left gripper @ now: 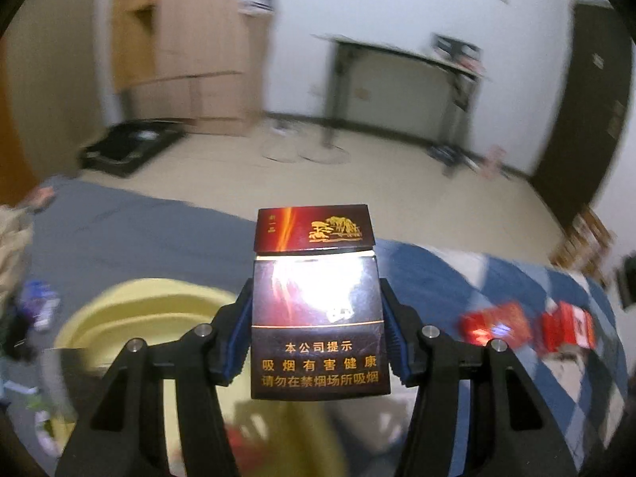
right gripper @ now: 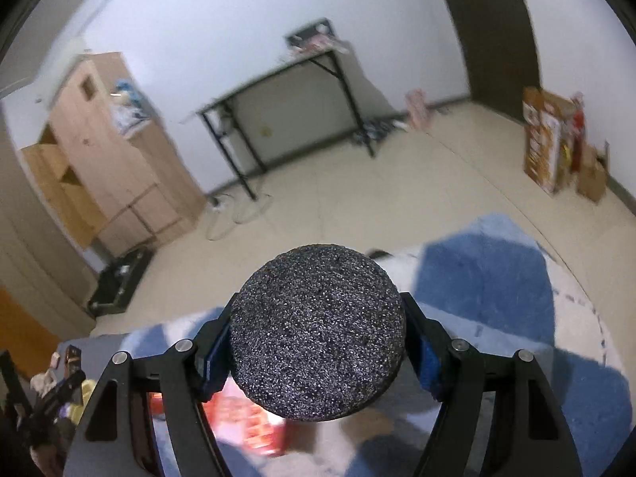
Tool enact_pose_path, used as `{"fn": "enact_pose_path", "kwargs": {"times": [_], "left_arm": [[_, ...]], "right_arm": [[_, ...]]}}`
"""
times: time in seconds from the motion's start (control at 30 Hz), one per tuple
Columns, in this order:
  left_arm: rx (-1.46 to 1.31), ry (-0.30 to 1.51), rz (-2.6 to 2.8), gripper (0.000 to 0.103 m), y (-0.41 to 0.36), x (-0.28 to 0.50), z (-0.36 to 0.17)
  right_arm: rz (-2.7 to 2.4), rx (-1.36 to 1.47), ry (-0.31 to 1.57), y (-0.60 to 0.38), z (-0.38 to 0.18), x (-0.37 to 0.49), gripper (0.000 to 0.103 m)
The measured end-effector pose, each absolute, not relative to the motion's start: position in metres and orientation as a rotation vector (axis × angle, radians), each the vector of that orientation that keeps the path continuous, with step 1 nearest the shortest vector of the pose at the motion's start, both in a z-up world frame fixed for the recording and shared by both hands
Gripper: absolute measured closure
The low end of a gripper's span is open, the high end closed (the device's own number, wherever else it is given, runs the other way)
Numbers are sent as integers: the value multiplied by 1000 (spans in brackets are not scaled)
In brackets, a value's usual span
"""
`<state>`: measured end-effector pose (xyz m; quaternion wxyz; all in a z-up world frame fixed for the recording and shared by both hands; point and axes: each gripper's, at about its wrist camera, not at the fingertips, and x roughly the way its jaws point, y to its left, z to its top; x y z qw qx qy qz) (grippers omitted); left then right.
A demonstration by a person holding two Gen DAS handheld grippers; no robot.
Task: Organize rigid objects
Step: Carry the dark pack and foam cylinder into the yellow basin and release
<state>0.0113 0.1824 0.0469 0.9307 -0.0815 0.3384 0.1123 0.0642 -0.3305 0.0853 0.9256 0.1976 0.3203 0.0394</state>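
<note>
The left gripper [left gripper: 318, 330] is clamped on a dark maroon cardboard cigarette pack with gold printing [left gripper: 318, 318], its blue-padded fingers [left gripper: 234, 342] pressing the pack's two narrow sides. The pack stands upright between them, long axis running from 6 o'clock to 12 o'clock in the left wrist view, with the flip lid at the 12 o'clock end slightly lifted.

Below and to the left of the pack, at about 8 o'clock, lies a pale yellow round plastic basin [left gripper: 131, 318], blurred. It sits on a bed covered by a blue and white checked blanket [left gripper: 457, 274]. At 3 o'clock from the pack, well apart from it, two red boxes [left gripper: 528, 326] lie on the blanket (too blurred to read).

The right gripper [right gripper: 318, 338] is closed around a black speckled round disc of rough, gritty material [right gripper: 318, 330], which it holds face-on to the camera, gripped at its left and right edges. Beneath it, at 7 o'clock, a red box [right gripper: 254, 425] rests on the same blanket.

Judging from the layout, the basin is the likely container, and the left gripper is much the nearer to it: the pack would travel down and toward 8 o'clock.
</note>
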Motion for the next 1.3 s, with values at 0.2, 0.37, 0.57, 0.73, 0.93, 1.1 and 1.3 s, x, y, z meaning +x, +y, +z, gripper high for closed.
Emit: {"fn": "enact_pose_path", "kwargs": {"times": [0.2, 0.37, 0.57, 0.73, 0.93, 1.1, 1.3], "left_arm": [[-218, 701, 347, 45, 240, -22, 46], [-340, 765, 232, 45, 270, -24, 12], [-397, 843, 194, 45, 282, -14, -17], [-393, 842, 186, 45, 279, -15, -16], [-372, 885, 205, 45, 278, -4, -25], [-406, 831, 196, 28, 278, -7, -17], [-407, 747, 239, 0, 279, -30, 10]], "right_arm": [[419, 309, 647, -239, 112, 39, 29], [672, 127, 748, -121, 100, 16, 29], [908, -169, 870, 31, 71, -11, 30], [908, -369, 903, 87, 44, -20, 30], [969, -450, 899, 137, 20, -18, 31], [1022, -486, 917, 144, 6, -20, 31], [1052, -483, 884, 138, 9, -27, 8]]}}
